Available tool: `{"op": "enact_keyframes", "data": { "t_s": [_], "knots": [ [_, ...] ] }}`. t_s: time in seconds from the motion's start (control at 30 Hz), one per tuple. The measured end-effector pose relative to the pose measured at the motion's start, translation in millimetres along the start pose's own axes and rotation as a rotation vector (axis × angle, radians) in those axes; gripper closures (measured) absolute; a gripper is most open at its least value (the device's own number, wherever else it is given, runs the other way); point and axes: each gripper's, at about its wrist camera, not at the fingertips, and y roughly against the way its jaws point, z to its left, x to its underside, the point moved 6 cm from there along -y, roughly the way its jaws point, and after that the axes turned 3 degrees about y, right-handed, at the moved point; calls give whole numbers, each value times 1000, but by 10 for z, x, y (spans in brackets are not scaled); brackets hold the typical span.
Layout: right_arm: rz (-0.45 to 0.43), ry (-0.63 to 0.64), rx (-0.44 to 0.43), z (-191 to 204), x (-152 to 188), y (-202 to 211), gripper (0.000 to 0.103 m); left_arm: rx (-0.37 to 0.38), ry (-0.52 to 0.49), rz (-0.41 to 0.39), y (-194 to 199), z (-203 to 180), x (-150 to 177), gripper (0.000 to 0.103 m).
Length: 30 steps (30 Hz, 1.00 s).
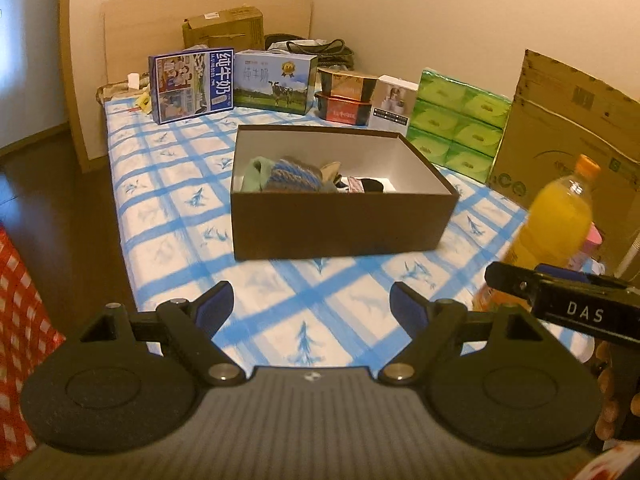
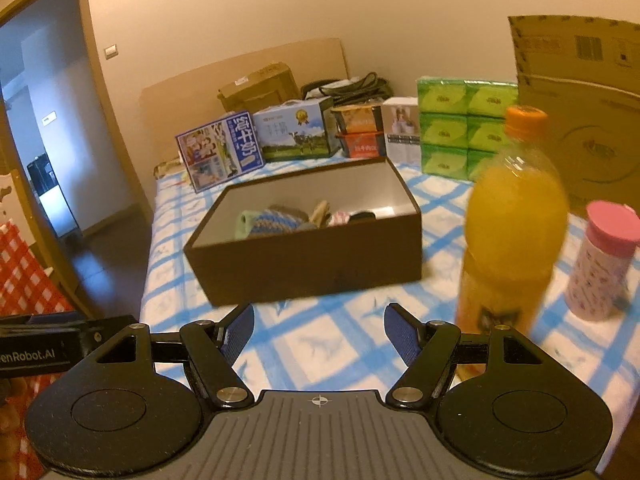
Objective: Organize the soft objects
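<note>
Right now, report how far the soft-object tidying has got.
Looks done: several soft pieces, including a blue-and-grey knitted item, lie inside the open dark brown cardboard box. In hand: nothing; left gripper and right gripper are open and empty. Left: no loose soft items visible on the blue-checked sheet.

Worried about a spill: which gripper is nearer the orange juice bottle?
Right. The right gripper has the orange juice bottle just ahead, right of its open jaws. The left gripper sits farther left, facing the brown box.

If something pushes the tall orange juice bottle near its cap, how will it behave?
The bottle is tall, narrow and stands on soft bedding, so it would probably tip. It looks nearly full, so likely heavy. Once down, its round body might roll.
</note>
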Motion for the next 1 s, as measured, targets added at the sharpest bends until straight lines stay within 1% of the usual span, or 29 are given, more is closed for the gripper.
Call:
{"op": "enact_keyframes", "data": {
  "t_s": [0.33,0.47,0.67,0.8,1.0],
  "knots": [
    [63,-7,3,-30,423,370,31,9,6,14,454,-179,398,19],
    [85,-19,13,-42,576,520,31,12,-4,33,538,-219,558,19],
    [141,-59,25,-104,821,702,31,18,-34,66,650,-299,772,19],
    [152,-87,26,-158,929,835,31,19,-54,89,714,-342,931,19],
    [160,-92,25,-188,1048,1020,31,35,-86,116,785,-443,1087,19]
  ]
}}
